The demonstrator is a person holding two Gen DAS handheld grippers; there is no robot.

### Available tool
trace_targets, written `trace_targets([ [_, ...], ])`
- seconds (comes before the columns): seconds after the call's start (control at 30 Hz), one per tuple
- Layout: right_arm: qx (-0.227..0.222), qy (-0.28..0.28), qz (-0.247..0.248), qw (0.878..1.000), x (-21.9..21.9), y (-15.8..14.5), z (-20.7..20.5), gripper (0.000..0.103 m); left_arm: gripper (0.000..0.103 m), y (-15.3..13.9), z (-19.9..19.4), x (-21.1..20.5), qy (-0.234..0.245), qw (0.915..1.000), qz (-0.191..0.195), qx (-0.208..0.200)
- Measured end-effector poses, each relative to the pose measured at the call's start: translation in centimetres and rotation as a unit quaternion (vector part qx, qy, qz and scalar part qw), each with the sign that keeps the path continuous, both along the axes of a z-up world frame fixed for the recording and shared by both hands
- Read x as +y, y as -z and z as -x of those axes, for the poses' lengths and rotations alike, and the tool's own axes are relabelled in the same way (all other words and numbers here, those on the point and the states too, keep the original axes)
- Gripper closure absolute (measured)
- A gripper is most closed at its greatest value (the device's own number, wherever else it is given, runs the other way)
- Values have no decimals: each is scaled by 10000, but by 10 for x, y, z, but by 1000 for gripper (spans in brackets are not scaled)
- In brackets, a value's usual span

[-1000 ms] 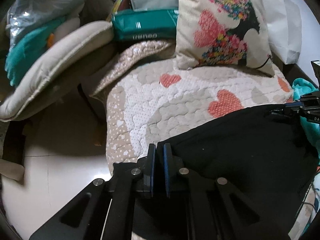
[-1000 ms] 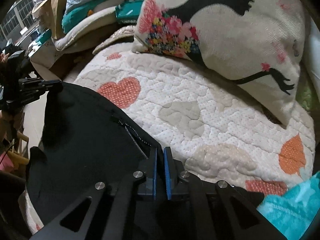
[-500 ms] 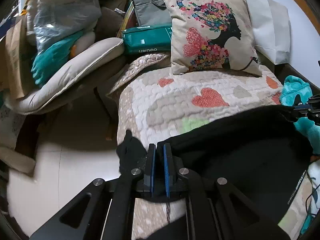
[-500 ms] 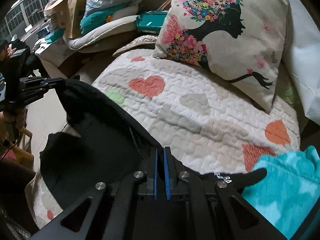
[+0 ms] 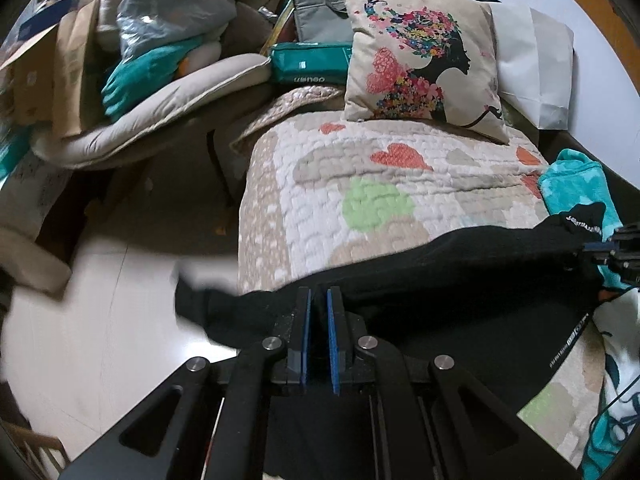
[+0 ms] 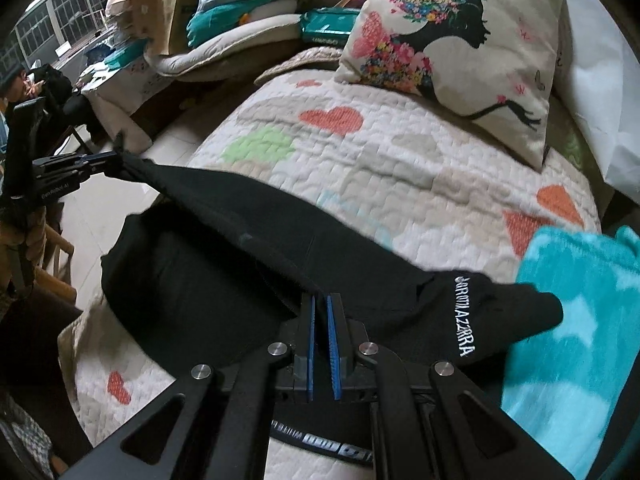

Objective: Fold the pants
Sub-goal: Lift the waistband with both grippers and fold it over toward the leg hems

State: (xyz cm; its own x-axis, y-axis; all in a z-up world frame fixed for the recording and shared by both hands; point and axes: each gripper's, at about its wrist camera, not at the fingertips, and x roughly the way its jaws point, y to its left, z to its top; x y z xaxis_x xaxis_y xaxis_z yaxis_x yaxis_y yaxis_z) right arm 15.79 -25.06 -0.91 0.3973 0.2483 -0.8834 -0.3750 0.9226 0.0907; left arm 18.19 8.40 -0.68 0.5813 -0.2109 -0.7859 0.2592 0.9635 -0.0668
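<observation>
In the left wrist view, the left gripper (image 5: 318, 300) fills the bottom centre of the frame, its blue-padded fingers drawn close together and clamped on a fold of the black pants (image 5: 460, 264). The right gripper (image 6: 322, 304) sits likewise at the bottom centre of its own view, fingers nearly together and pinching the same cloth near a leg end marked with white lettering. Each tool points forward over the bed, and each shows in the other's camera: the right one at the right edge of the left view, the left one at the left edge of the right view, with its handle below it. Between them the upper edge of the pants runs as a taut band, lifted off the quilt (image 5: 380, 184), while the rest of the cloth sags in a dark heap at the lower part of both frames, over the bed's near edge.

Just beside the right gripper, at the lower right of the right view, lies a teal blanket (image 6: 568, 320), touching the lettered end of the pants. Beyond the pants, the quilt spreads across the middle of both frames with its hearts in orange and green. At its far end, upper right, a floral pillow (image 5: 424, 60) stands propped against a white pillow (image 5: 532, 76). Upper left, cushions, bags and boxes pile up beside the bed above pale floor tiles.
</observation>
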Motion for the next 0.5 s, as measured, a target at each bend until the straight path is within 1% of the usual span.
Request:
trace_targets([
  [0.13, 67, -37, 43, 10000, 3, 6, 17, 96, 96, 11, 21, 3, -158, 9998, 77, 111],
  [0.37, 244, -183, 186, 9994, 9, 18, 45, 96, 96, 37, 56, 5, -280, 9991, -75, 311],
  [0.5, 363, -266, 293, 9986, 15, 29, 61, 96, 96, 45, 71, 5, -350, 9986, -148, 377],
])
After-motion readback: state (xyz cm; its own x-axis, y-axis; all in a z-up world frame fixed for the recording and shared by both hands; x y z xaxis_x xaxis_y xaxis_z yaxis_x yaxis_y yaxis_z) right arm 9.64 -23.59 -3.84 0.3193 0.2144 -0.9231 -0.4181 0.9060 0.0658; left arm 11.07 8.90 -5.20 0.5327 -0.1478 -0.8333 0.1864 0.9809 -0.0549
